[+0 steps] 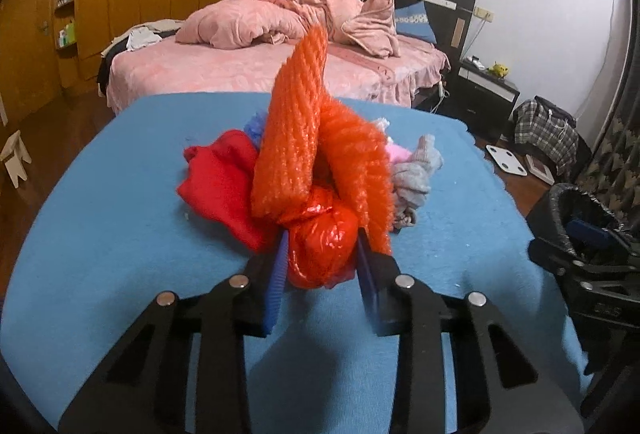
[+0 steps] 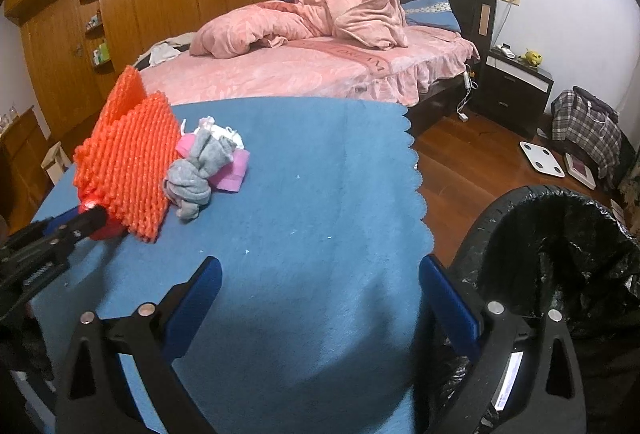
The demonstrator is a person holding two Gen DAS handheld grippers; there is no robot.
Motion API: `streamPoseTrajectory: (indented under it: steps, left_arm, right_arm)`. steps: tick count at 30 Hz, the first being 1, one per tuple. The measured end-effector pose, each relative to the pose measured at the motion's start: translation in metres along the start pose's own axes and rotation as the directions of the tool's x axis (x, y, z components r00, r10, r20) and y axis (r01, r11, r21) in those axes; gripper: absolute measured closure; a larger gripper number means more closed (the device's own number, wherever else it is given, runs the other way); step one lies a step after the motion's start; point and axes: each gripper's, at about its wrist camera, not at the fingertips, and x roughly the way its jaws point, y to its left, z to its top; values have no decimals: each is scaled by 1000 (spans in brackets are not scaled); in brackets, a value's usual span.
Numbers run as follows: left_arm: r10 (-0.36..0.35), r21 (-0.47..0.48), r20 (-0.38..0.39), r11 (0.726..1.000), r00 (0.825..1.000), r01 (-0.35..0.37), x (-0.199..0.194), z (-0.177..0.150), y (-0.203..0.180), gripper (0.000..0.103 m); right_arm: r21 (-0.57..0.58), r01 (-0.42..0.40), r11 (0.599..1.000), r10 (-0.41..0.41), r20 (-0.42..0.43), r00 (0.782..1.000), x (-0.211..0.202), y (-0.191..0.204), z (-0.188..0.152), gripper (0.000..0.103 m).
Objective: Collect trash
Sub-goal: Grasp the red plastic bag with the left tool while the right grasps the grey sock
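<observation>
Pinching a knotted red plastic bag (image 1: 322, 248) between its two blue-padded fingers, the left gripper (image 1: 322, 258) is sitting low over the blue blanket (image 1: 120, 254) in the left wrist view. An orange foam net (image 1: 296, 138) is standing up from the bag's knot and folding over to the right, so the bundle is being held as one piece. A red cloth (image 1: 218, 182) is lying just behind it on the left, and a gray sock (image 1: 416, 170) is lying just behind on the right, with something pink (image 1: 396, 152) peeking out beside it. The black-lined trash bin (image 1: 576, 218) is showing at the right edge, with part of the other gripper in front of it.

Moving to the right wrist view: the right gripper (image 2: 320, 294) is hovering over the blanket (image 2: 304, 194) with its fingers spread wide and nothing between them. The trash bin (image 2: 480, 234) is standing just off the blanket's scalloped edge, close beside the right finger. At far left the left gripper (image 2: 86, 218) is gripping the red bag (image 2: 110, 230), mostly hidden under the foam net (image 2: 128, 162). The gray sock (image 2: 196, 170) is touching the net, resting against a pink folded item (image 2: 236, 174). A pink bed (image 2: 320, 70) is filling the background.
</observation>
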Motion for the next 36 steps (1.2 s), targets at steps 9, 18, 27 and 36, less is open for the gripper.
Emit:
streamPoseTrajectory:
  steps: [9,18,27,36]
  left_arm:
    - [43,27,-53,999,998,-42,-17,-20,7,62]
    - [18,0,-102,1000,995,-18,5,-19,15,69]
    - [75,-60,10,995,997,-75,-16,-5,36,72]
    - [112,-82,21,991,993,-110,-8,8,55,72]
  right_arm:
    - [-8,-18,1000,18,-12,1000,5,9,-2,6]
    - [-16,-17,1000,16,-13,1000,8,14,-2,6]
    - [-17,-56,998,56,17,998,21,33,18,7]
    - [-55,-97,994,98,17,995,49,72,42,18]
